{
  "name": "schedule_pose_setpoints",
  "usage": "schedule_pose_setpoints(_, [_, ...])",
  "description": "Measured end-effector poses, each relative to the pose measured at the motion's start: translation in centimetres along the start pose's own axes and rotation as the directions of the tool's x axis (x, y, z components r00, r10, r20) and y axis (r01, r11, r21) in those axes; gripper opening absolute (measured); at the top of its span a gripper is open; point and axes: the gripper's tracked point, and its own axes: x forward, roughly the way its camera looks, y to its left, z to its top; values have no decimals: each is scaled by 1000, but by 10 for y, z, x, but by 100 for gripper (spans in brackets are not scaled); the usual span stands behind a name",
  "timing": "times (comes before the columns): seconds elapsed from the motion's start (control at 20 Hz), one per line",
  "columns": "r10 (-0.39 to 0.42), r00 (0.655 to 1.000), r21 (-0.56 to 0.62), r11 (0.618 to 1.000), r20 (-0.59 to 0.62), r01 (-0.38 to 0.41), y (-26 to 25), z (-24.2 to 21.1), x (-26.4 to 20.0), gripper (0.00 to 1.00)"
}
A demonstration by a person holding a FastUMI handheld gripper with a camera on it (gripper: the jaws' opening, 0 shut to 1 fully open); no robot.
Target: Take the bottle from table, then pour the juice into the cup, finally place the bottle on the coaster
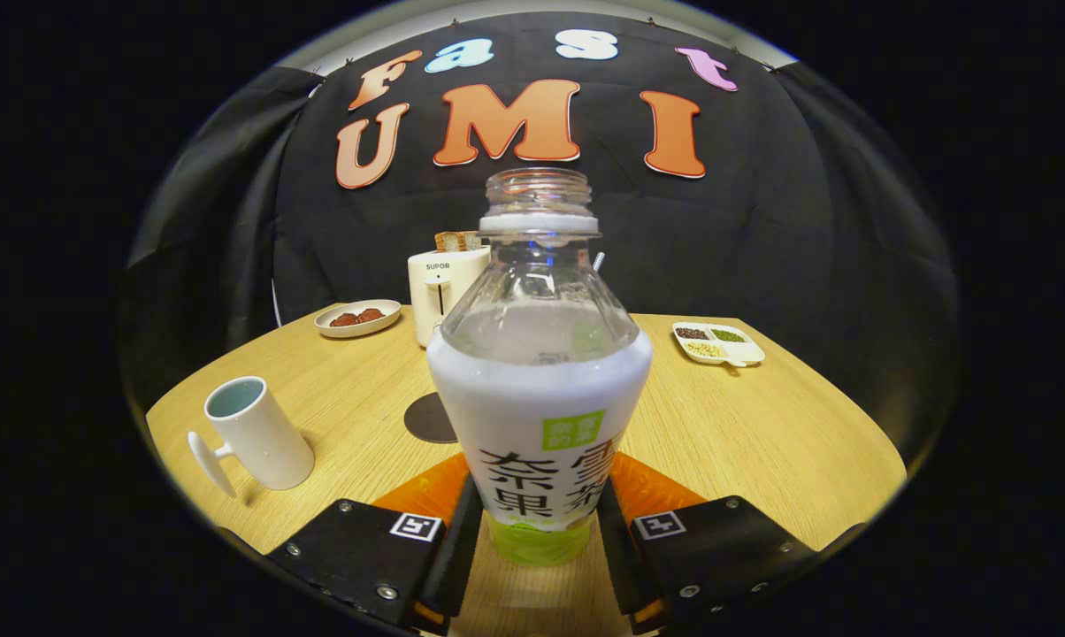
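Now, left to right. Far left, near the table [762,433] edge: a white cup [263,435] with a handle, standing upright, mouth open upward, well apart from the claw and to its left. Further in, a dark round coaster [428,418], flat on the wood, just behind the bottle and slightly left of it, partly hidden. Behind that, a small plate [357,318] with brown pieces and a white toaster [444,292] holding a slice of bread.

In the middle: the bottle [540,389], upright, between the two fingers of the claw [537,540]. Long axis vertical, neck pointing straight up, no cap on the mouth, pale liquid up to the shoulder. Both black fingers [455,548] pressing on the lower label, one on each side, so pinching the bottle low on its body. Bottom of the bottle looks close to the table; touching or lifted, cannot tell.

Far right, at the back: a divided dish [719,343] with grains, well apart.

Judgement for the coming move: cup lies to the left and a little ahead, so carry left, then tip the neck leftward over its mouth. Low grip, tall full bottle: risk of swinging or spilling early.
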Motion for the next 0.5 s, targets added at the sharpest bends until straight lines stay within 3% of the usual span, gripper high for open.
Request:
schedule_pose_setpoints(0.3, [-14, 999, -74, 997, 44, 17, 10, 29, -7, 56])
schedule_pose_setpoints(0.5, [-33, 995, -207, 977, 99, 53, 20, 52, -7, 56])
